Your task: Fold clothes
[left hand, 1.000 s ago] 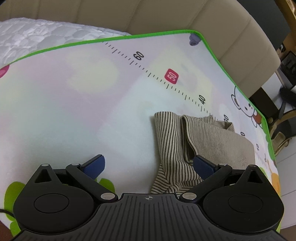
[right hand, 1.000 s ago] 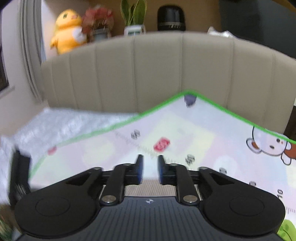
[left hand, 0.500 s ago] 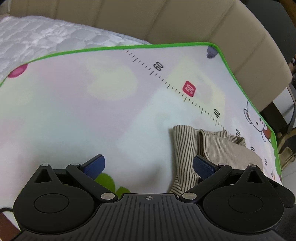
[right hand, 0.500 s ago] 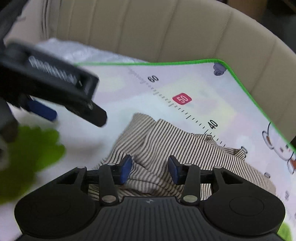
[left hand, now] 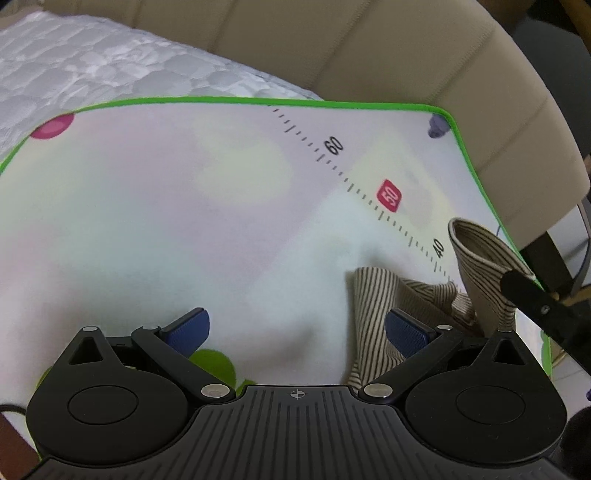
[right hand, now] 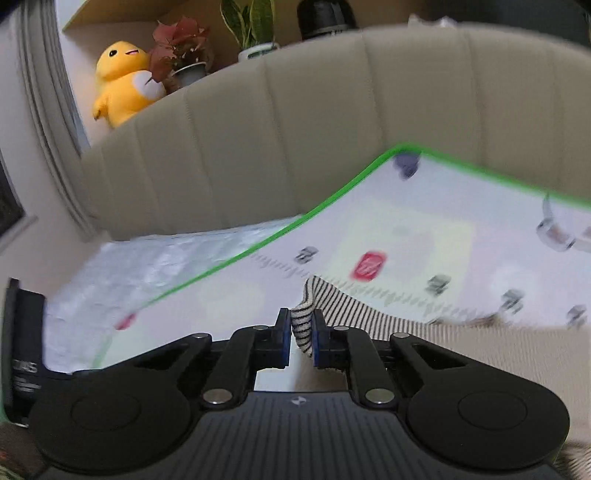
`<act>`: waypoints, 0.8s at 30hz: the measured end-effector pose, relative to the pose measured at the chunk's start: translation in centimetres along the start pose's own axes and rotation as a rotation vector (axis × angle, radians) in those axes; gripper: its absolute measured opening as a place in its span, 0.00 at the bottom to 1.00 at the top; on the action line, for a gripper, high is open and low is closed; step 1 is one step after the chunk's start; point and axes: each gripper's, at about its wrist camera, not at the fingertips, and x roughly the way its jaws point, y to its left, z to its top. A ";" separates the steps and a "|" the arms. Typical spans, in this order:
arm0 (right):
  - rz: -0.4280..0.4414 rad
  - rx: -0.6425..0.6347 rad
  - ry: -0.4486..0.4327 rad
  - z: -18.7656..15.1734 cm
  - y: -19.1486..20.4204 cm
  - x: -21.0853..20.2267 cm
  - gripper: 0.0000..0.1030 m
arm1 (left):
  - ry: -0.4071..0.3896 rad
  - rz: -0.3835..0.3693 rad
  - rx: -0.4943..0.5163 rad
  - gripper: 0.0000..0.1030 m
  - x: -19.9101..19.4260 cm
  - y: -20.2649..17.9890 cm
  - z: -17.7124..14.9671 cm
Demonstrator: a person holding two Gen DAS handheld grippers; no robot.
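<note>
A beige striped garment [left hand: 384, 310] lies crumpled at the right of a green-edged play mat [left hand: 184, 206]. My left gripper [left hand: 295, 328] is open and empty, just left of the garment. My right gripper [right hand: 300, 338] is shut on a fold of the striped garment [right hand: 304, 325] and lifts it off the mat; the lifted part stands up as a cone in the left wrist view [left hand: 480, 258], with the right gripper's finger [left hand: 532, 295] at the right edge.
The mat [right hand: 406, 236] lies on a white quilted bed [left hand: 92, 77] against a beige padded headboard [right hand: 295, 129]. A yellow plush toy [right hand: 122, 85] and potted plants [right hand: 255, 29] stand on the shelf behind. A dark chair frame [left hand: 554, 258] is beyond the mat's right edge.
My right gripper has closed on the garment and raised a fold of it. My left gripper has stayed open and drawn back to the left of the garment.
</note>
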 end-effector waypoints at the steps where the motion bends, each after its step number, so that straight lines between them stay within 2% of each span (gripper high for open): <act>1: 0.015 0.004 0.015 -0.5 0.2 0.5 0.10 | 0.001 -0.001 -0.004 1.00 0.0 0.1 0.0; 4: 0.064 0.027 0.066 -2.2 0.3 2.0 0.17 | 0.003 -0.002 -0.009 1.00 0.1 0.2 0.1; 8: 0.095 0.092 0.061 -3.1 -0.5 1.0 0.21 | 0.010 0.001 -0.008 1.00 0.3 0.5 0.1; 11: 0.043 0.092 0.010 -2.4 -2.3 -1.2 0.33 | 0.016 0.004 -0.011 1.00 0.7 0.7 0.1; 12: 0.018 0.087 -0.006 -2.2 -2.8 -2.0 0.39 | 0.015 0.000 -0.007 1.00 0.8 0.6 0.0; 13: -0.021 0.076 -0.026 -2.1 -3.7 -3.0 0.44 | 0.012 -0.006 0.000 1.00 0.8 0.5 0.0; 14: -0.062 0.060 -0.044 -2.1 -4.6 -3.8 0.53 | 0.007 -0.017 0.013 1.00 0.8 0.2 -0.2; 15: -0.112 0.036 -0.064 -2.3 -5.5 -4.8 0.56 | -0.002 -0.032 0.029 1.00 0.7 -0.2 -0.3; 18: -0.254 -0.027 -0.078 -3.6 -8.2 -6.8 0.56 | -0.042 -0.117 0.114 0.99 0.1 -2.2 -1.2; 19: -0.292 -0.031 -0.066 -4.1 -9.1 -7.0 0.55 | -0.056 -0.154 0.153 0.93 -0.2 -3.1 -1.6; 20: -0.319 -0.028 -0.045 -4.8 -10.0 -7.1 0.49 | -0.063 -0.174 0.187 0.87 -0.2 -3.7 -2.0; 21: -0.337 -0.025 -0.021 -5.6 -10.9 -7.0 0.38 | -0.058 -0.164 0.205 0.70 0.2 -3.9 -2.2; 22: -0.351 -0.020 0.007 -6.3 -11.8 -6.7 0.33 | -0.054 -0.153 0.223 0.59 0.5 -4.2 -2.4; 24: -0.381 -0.002 0.049 -7.8 -13.2 -6.3 0.29 | -0.045 -0.132 0.260 0.55 1.3 -4.6 -2.8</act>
